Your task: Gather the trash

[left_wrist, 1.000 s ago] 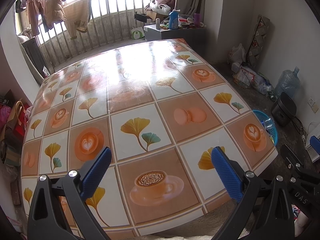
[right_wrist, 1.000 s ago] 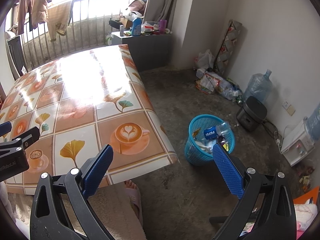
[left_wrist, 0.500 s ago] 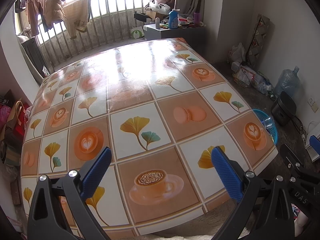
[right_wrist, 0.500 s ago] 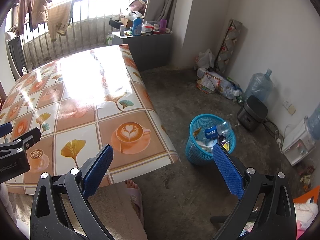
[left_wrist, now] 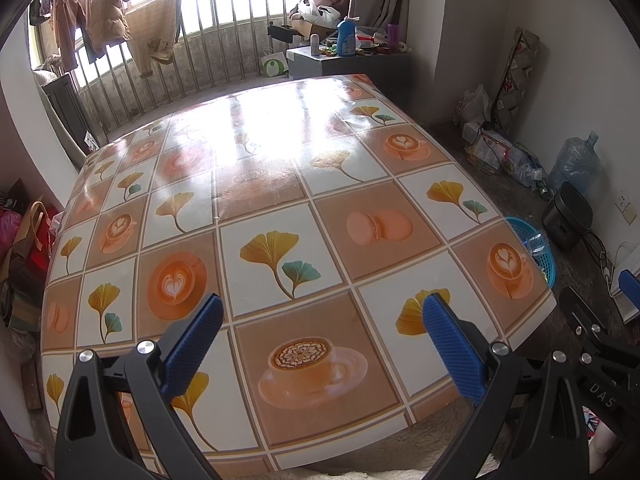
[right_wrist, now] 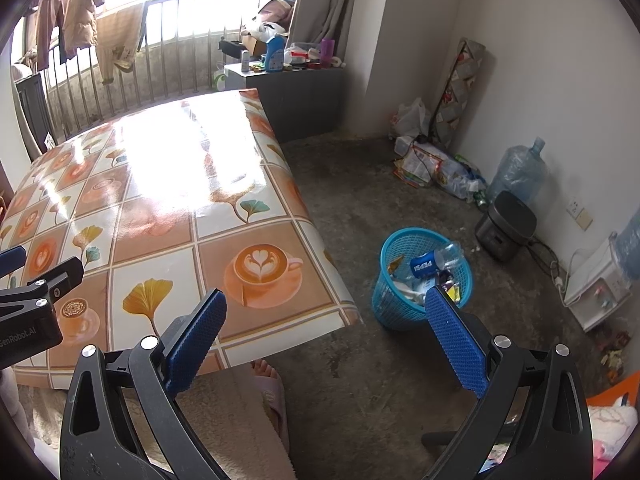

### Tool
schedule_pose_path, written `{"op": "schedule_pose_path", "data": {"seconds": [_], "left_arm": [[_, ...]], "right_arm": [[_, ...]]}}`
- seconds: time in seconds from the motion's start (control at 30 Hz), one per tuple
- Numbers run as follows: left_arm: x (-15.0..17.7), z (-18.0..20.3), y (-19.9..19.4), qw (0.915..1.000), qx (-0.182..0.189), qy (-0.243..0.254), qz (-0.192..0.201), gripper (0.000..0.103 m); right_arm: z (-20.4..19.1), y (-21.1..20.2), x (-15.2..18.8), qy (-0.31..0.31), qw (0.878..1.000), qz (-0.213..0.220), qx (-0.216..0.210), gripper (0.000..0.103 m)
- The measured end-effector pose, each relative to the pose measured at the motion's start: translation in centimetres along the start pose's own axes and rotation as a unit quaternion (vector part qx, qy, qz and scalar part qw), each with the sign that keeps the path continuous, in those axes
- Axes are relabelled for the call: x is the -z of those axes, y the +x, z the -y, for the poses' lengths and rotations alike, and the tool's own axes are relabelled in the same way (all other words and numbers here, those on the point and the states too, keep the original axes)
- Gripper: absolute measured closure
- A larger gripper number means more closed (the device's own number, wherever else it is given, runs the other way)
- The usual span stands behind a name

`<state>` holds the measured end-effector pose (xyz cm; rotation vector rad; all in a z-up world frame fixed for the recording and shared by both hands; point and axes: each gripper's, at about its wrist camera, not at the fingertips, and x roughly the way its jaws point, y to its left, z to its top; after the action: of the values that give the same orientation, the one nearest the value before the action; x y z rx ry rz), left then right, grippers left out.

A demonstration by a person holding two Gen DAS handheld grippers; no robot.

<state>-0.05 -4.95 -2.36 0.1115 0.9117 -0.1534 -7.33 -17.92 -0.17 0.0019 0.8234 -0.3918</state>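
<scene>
- My left hand-held gripper (left_wrist: 319, 320) hovers over the near edge of the counter (left_wrist: 280, 184), its blue pads spread wide with nothing between them.
- My right hand-held gripper (right_wrist: 325, 316) hangs past the counter's near right corner, just as wide and just as empty; its left pad sits over the cloth, its right pad over the floor (right_wrist: 380, 208).
- Below the right gripper, at 6 o'clock, I see my fleecy trouser leg (right_wrist: 224, 420) and a slippered foot (right_wrist: 272, 384) on the floor.
- The counter's cloth is printed with coffee cups and ginkgo leaves, and strong window glare washes out its far half.
- At about 1 o'clock from the right gripper, a blue basket (right_wrist: 394, 308) stands on the floor beside the counter's corner, apart from it.
- The trash is in that basket: a clear bottle with a blue Pepsi label (right_wrist: 434, 261) lies tilted on top of wrappers and paper.
- Farther off, at 2 o'clock, a black cooker (right_wrist: 506, 226) and a large water jug (right_wrist: 518, 174) stand by the wall.
- More bags and wrappers (right_wrist: 432, 164) lie heaped in the far corner.
- At 12 o'clock a grey cabinet (right_wrist: 296, 92) carries bottles, with railings and hanging clothes (right_wrist: 80, 12) at the window beyond.
</scene>
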Motion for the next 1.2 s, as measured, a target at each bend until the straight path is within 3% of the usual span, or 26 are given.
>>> {"op": "schedule_pose_path", "data": {"seconds": [1.2], "left_arm": [[0.1, -0.1, 0.2, 1.0, 0.001, 0.001, -0.003, 0.005]], "right_arm": [[-1.4, 0.0, 0.3, 0.0, 1.0, 0.0, -0.005, 0.008]]}}
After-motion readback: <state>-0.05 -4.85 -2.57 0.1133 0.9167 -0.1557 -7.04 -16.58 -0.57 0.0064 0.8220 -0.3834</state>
